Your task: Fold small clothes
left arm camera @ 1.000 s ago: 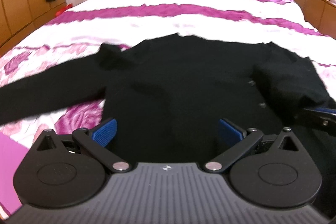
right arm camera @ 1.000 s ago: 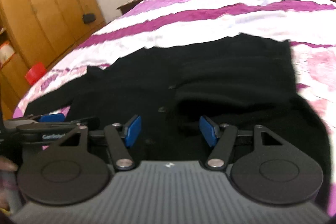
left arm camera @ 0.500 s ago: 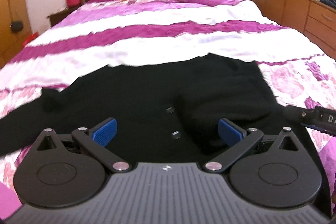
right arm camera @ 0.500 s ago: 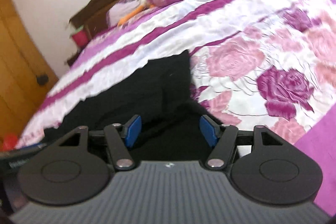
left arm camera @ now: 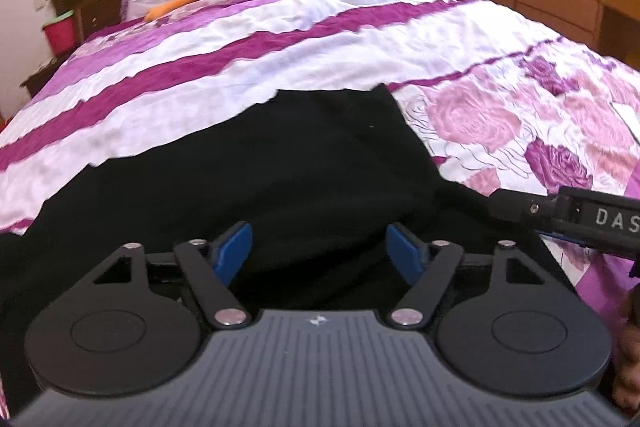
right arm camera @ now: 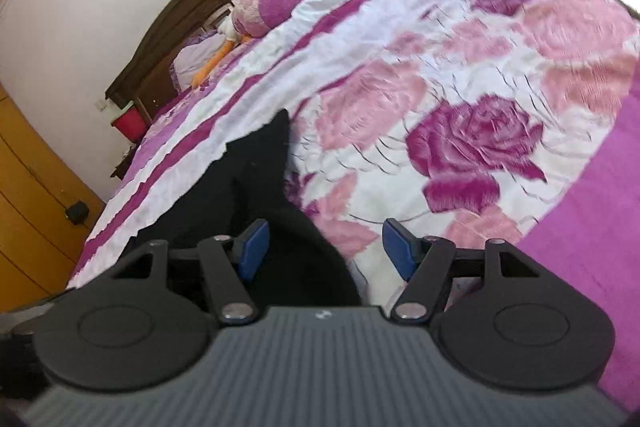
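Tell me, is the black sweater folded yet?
Not quite. The sweater lies flat on the bed, one side seemingly folded in. Both grippers, left and right, hover with jaws apart, the left's just narrowing, holding nothing. Remaining folds are left.

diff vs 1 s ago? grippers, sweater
Both cameras swung toward the sweater's right edge. The left gripper has just been closing partway, with no pad pressing on the cloth. The right gripper kept its gap and now straddles the sweater's edge. The sweater stays flat on the bed, ungripped.
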Demonstrator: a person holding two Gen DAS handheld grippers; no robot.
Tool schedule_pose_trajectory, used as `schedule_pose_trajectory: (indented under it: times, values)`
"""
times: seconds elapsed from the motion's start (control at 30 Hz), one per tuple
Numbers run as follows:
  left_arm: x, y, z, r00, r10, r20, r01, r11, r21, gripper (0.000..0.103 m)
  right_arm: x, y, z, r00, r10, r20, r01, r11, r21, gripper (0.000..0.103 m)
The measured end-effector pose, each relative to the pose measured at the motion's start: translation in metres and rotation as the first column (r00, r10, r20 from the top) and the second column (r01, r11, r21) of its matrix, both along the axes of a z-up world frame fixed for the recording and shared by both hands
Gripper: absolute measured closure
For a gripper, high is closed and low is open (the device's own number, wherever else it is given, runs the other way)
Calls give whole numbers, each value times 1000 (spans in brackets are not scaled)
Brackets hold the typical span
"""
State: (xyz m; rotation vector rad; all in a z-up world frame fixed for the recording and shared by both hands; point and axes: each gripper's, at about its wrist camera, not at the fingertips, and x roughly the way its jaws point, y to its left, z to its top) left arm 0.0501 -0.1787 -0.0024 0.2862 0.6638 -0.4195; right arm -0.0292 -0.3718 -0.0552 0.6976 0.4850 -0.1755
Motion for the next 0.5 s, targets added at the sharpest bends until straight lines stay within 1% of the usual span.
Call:
schedule_pose_trajectory:
  times: [0.03, 0.07, 0.27, 0.37, 0.4, 0.43, 0.47, 0.5]
  values:
    - [2, -4, -3, 1000, -7, 4, 7, 1000, 11, 31, 0, -2, -2, 1000, 5, 6, -5, 1000, 9, 38]
    - [3, -6, -6, 1000, -12, 8, 12, 1000, 21, 32, -1, -3, -4, 1000, 6, 9, -6, 1000, 15, 38]
    - [6, -23, -15, 997, -59, 52, 56, 996, 62, 32, -3, -5, -11, 1000, 10, 30, -11, 999, 43, 38]
    - [15, -27, -20, 999, -18, 36, 15, 998, 64, 34, -2, -4, -13, 999, 13, 29, -14, 999, 35, 39]
    - [19, -27, -22, 999, -4, 36, 1, 998, 64, 43, -1, -4, -15, 1000, 17, 24, -18, 999, 31, 39]
    - [23, -26, -24, 999, 9, 36, -11, 998, 61, 57, -1, -4, -16, 1000, 18, 21, -19, 999, 33, 39]
    - [25, -24, -24, 999, 20, 35, -22, 998, 59, 65, 0, -5, -18, 1000, 19, 19, -20, 999, 38, 39]
    - [27, -21, -23, 999, 30, 32, -32, 998, 49, 84, 0, -6, -18, 1000, 19, 20, -19, 999, 42, 39]
